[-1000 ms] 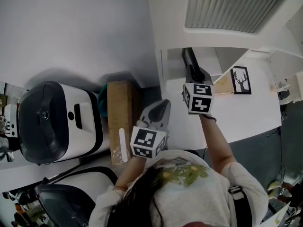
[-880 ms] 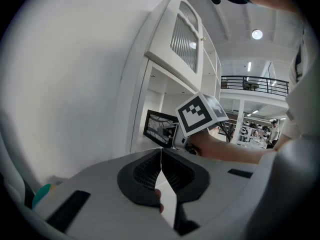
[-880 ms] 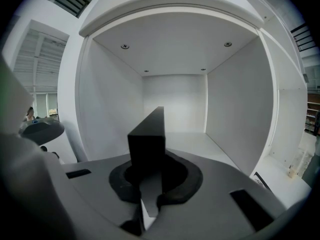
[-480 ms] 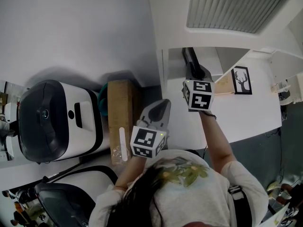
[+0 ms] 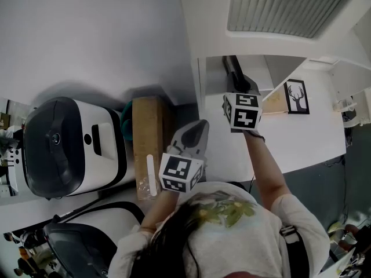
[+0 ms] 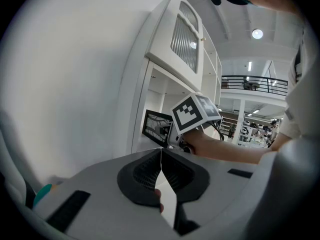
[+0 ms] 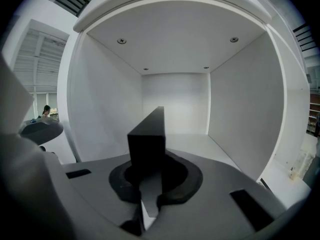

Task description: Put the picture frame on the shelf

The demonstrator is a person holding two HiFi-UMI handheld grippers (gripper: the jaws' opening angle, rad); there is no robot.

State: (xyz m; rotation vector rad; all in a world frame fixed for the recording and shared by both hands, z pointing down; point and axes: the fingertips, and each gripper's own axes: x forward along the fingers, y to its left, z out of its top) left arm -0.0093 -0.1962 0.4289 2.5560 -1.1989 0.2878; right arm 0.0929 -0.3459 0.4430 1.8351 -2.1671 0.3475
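Note:
The picture frame is black and seen edge-on, and my right gripper is shut on its near end. It reaches into an open white shelf compartment. In the right gripper view the picture frame stands upright between the jaws of the right gripper, with the compartment's floor, walls and ceiling around it. Whether it touches the floor I cannot tell. My left gripper hangs lower left, shut and empty. Ahead of the left gripper, its view shows the picture frame.
A second framed picture of a deer stands on the shelf unit to the right. A louvred cabinet door is above the compartment. Left of the unit are a wooden box and a white appliance with a black lid.
My right gripper has moved a little farther toward the compartment with the picture frame in it. The left gripper has hardly moved.

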